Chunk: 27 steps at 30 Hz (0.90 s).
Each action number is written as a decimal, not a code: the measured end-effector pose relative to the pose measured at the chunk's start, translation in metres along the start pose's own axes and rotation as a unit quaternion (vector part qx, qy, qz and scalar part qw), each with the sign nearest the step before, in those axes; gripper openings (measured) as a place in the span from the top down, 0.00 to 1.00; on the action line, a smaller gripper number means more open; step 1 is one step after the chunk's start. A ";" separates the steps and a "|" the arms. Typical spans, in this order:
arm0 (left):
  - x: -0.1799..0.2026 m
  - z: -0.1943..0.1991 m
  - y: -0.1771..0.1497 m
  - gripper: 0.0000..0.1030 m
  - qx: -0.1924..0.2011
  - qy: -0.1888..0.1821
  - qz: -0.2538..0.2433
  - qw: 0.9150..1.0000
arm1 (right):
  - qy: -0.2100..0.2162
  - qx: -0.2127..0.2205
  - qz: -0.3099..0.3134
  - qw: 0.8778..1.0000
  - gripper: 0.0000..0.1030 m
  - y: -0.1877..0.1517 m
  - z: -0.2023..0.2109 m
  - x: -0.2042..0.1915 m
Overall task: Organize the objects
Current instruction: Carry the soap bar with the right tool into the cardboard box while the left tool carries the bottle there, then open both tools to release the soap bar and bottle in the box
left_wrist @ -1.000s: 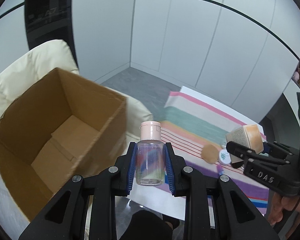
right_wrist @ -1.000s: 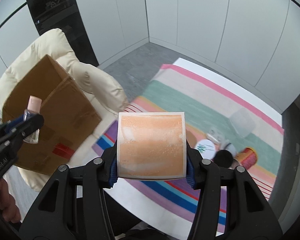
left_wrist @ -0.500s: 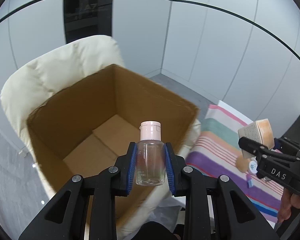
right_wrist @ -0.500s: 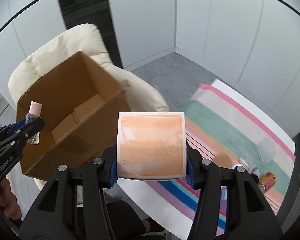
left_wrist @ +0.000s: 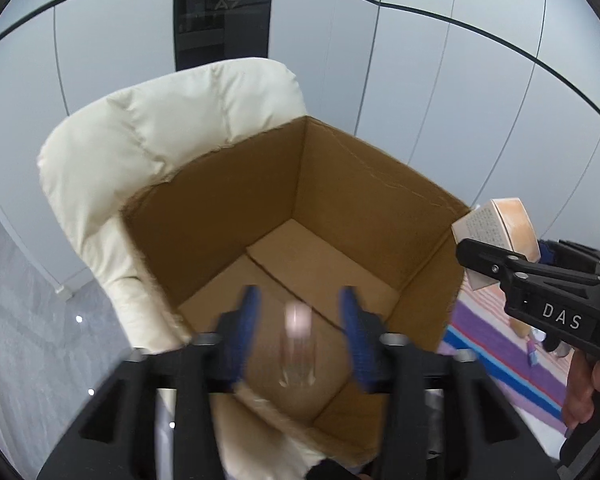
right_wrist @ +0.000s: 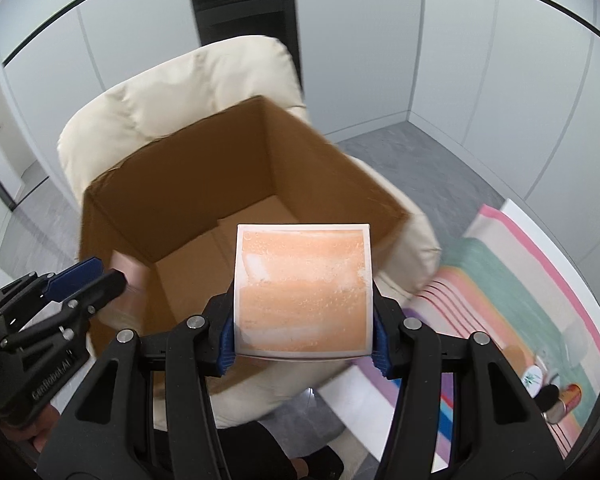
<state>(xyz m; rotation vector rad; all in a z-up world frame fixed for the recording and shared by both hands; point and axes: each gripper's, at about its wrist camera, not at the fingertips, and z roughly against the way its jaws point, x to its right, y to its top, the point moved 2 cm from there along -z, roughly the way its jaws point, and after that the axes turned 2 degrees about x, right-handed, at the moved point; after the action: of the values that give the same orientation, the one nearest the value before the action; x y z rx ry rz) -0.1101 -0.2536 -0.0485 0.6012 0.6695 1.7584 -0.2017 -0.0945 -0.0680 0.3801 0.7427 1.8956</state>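
While I am looking through the left wrist view, my left gripper is hanging over the open cardboard box, and its jaws are opening. The small clear bottle with the pink cap is sitting between the blue pads as a blurred streak, with a gap showing on either side, so I am judging it to be dropping free toward the box floor (the blur keeps me from saying how far down it is). I am seeing nothing else lying on the part of the box floor that shows. The box is resting on the cream armchair. At the right edge, the right gripper is carrying the orange-faced carton just beyond the box's rim.

Through the right wrist view, my right gripper is clamping the orange-faced carton by its two sides, with both pads pressing on it. It is hovering over the near edge of the box, so that item is not yet in. The left gripper is showing at the lower left by the box's near corner.

On the striped cloth to the right, I am making out a few small items, among them a white round lid and an orange can. By my reckoning the sorting is only beginning: one bottle going in, the carton next, the cloth's items waiting.
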 end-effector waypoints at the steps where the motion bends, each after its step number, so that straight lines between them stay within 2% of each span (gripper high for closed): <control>1: -0.004 0.003 -0.001 0.27 0.003 0.005 0.001 1.000 | 0.003 0.000 0.007 1.000 0.47 0.003 -0.003 -0.009; 3: -0.018 0.011 -0.003 0.22 0.017 0.015 0.008 1.000 | 0.007 -0.002 0.018 1.000 0.47 0.005 -0.008 -0.025; 5: -0.030 0.016 -0.002 0.04 0.021 0.029 0.013 0.999 | 0.011 -0.005 0.021 1.000 0.47 0.008 -0.013 -0.035; 7: -0.046 0.025 -0.003 0.00 0.034 0.057 0.024 0.998 | 0.016 -0.008 0.025 1.000 0.47 0.010 -0.019 -0.047; 12: -0.077 0.036 -0.006 0.00 0.034 0.082 0.048 0.995 | 0.012 -0.017 0.043 0.999 0.47 0.012 -0.032 -0.074; 13: -0.082 0.038 -0.008 0.00 0.032 0.083 0.054 0.995 | 0.011 -0.016 0.046 0.999 0.43 0.012 -0.033 -0.078; 14: -0.086 0.039 -0.010 0.00 0.029 0.084 0.059 0.994 | 0.010 -0.016 0.048 0.999 0.38 0.013 -0.034 -0.081; 16: -0.094 0.040 -0.013 0.00 0.024 0.089 0.065 0.994 | 0.010 -0.015 0.042 0.999 0.14 0.014 -0.036 -0.087; 19: -0.103 0.042 -0.015 0.00 0.022 0.100 0.072 0.992 | 0.002 -0.001 0.031 1.000 0.02 0.017 -0.033 -0.089; 27: -0.110 0.040 -0.014 0.00 0.016 0.104 0.090 0.990 | -0.028 0.006 0.028 0.999 0.01 0.018 -0.034 -0.084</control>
<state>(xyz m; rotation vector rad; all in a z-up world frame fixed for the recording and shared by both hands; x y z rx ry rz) -0.0440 -0.3506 -0.0377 0.5168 0.8099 2.0011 -0.1974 -0.1860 -0.0767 0.4648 0.7129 1.9260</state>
